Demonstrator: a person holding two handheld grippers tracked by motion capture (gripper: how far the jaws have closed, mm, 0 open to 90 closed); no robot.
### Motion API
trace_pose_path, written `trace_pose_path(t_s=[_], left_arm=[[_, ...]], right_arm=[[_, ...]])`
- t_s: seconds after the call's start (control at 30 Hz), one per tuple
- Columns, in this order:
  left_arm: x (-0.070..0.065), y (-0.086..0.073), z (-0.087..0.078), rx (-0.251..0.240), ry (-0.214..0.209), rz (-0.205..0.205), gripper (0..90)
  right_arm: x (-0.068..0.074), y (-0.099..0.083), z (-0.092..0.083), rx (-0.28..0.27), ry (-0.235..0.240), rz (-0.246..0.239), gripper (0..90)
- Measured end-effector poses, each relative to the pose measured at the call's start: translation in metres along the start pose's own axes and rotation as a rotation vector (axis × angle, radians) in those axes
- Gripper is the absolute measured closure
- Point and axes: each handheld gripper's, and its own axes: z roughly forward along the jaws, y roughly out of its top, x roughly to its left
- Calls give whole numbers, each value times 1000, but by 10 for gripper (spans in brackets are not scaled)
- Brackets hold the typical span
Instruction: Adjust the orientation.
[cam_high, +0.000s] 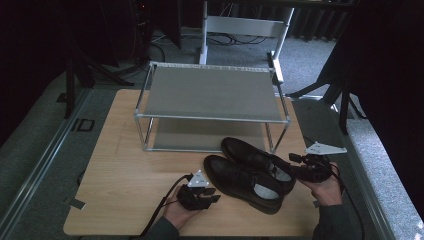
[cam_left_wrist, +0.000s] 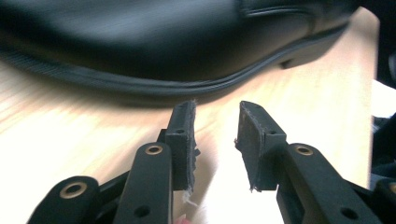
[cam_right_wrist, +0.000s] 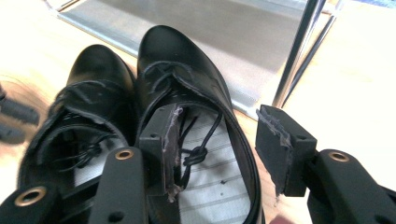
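Surface: wooden table (cam_high: 125, 165), metal shoe rack (cam_high: 210, 92) at its far side.
Shoes: black pair (cam_high: 250, 172) before rack, between my grippers.
Left gripper (cam_high: 212, 195): spread, empty.
Right gripper (cam_high: 295, 165): spread astride shoe's rim (cam_right_wrist: 245, 154).

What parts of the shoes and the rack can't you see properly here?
- Near shoe, left gripper view: blurred, toe and top cut off by the frame edges.
- Far shoe, right gripper view: heel hidden behind the right tool.
- Shoe rack, high view: lower shelf shadowed under the top shelf.
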Motion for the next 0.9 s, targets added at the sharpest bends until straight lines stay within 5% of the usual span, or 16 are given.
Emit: trace_pose_path(t_s=[0.33, 0.53, 0.9], left_arm=[[24, -15, -20, -13, 67, -84, 642], [31, -19, -24, -23, 73, -117, 640], [33, -20, -23, -21, 75, -123, 640]], right_arm=[[21, -9, -10, 60, 1, -31, 433], [32, -17, -2, 159, 9, -92, 415], [32, -17, 8, 246, 17, -140, 396]])
